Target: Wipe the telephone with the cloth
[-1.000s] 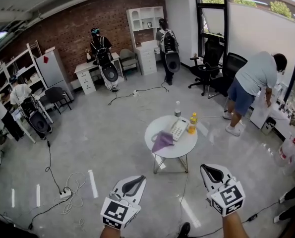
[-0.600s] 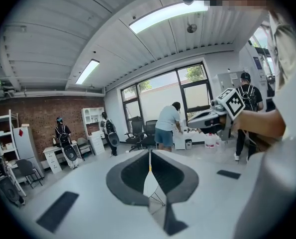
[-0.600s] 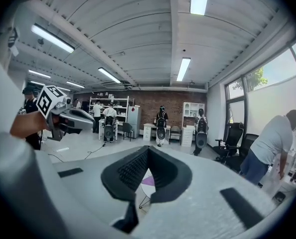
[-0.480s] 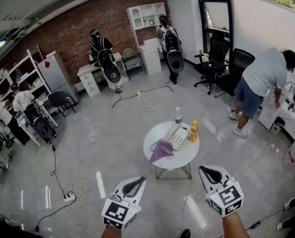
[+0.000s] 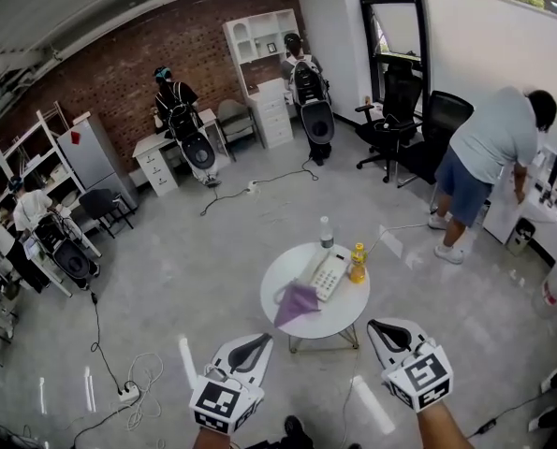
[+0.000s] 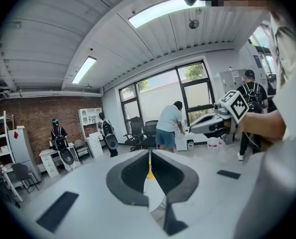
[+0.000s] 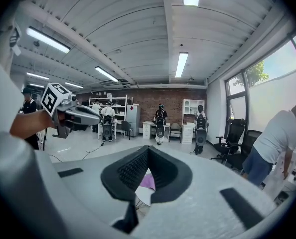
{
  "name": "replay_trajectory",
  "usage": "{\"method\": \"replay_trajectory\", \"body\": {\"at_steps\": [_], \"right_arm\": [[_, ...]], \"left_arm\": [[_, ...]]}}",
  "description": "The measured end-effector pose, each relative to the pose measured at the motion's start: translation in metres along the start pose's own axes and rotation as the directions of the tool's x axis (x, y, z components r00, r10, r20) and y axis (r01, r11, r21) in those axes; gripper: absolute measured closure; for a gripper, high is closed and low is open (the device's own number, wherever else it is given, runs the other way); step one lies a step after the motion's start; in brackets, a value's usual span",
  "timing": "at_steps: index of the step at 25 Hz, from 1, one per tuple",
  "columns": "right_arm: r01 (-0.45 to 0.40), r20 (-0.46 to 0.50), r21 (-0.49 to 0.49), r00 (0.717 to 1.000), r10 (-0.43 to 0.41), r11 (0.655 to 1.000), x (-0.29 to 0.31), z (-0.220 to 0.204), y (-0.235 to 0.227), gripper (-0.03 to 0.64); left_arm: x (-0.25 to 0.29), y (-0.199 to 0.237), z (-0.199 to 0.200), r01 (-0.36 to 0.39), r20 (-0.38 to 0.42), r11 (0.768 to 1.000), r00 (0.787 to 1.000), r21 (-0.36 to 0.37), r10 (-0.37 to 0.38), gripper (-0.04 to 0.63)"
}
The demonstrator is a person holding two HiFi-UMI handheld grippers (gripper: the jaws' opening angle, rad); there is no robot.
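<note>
A white telephone [image 5: 329, 273] lies on a small round white table [image 5: 330, 311] in the head view, with a purple cloth [image 5: 297, 302] crumpled beside it on the table's left part. My left gripper [image 5: 261, 340] and right gripper [image 5: 379, 325] hang side by side well short of the table, above the floor, both shut with nothing in them. Through the slit of the right gripper's jaws a bit of the purple cloth [image 7: 148, 181] and the table edge [image 7: 142, 195] show. The left gripper view shows the other gripper [image 6: 222, 119] to its right.
A clear bottle [image 5: 326, 231] and a yellow bottle [image 5: 358, 261] stand at the table's far side. A person [image 5: 484, 162] bends over at the right wall. Black office chairs [image 5: 418, 124] stand by the window; other people with equipment are at the back. Cables [image 5: 128, 377] lie on the floor at left.
The view has shifted: the table with telephone and cloth now sits lower and closer to both grippers. The grippers stay shut and in the same pose.
</note>
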State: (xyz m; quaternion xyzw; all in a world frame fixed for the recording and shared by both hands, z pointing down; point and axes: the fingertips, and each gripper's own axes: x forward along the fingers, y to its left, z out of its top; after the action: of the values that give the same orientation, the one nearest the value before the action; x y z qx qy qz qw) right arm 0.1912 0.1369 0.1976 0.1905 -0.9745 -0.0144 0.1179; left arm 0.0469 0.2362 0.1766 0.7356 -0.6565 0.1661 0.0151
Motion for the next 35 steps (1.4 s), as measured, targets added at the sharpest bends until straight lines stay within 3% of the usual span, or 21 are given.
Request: {"method": "replay_trajectory", "body": {"at_steps": [8, 16, 28, 35], "right_arm": [[0.13, -0.03, 0.0, 0.991, -0.129, 0.992, 0.075, 0.017, -0.026, 0.624], [0.216, -0.071, 0.028, 0.974, -0.214, 0.976, 0.168, 0.026, -0.053, 0.624], [0.223, -0.169, 0.024, 0.962, -0.216, 0.975, 0.295, 0.013, -0.065, 0.624], [0.202, -0.207, 0.045, 0.96, -0.189, 0.978, 0.349, -0.023, -0.069, 0.623]], "left_arm": [[0.085, 0.094, -0.006, 0.12, 0.067, 0.993, 0.991, 0.003, -0.12, 0.58], [0.177, 0.175, -0.02, 0.243, 0.058, 0.97, 0.968, 0.002, -0.243, 0.58], [0.243, 0.258, -0.064, 0.322, 0.028, 0.946, 0.946, -0.032, -0.322, 0.58], [0.264, 0.281, -0.103, 0.336, -0.011, 0.939, 0.941, -0.067, -0.337, 0.58]]}}
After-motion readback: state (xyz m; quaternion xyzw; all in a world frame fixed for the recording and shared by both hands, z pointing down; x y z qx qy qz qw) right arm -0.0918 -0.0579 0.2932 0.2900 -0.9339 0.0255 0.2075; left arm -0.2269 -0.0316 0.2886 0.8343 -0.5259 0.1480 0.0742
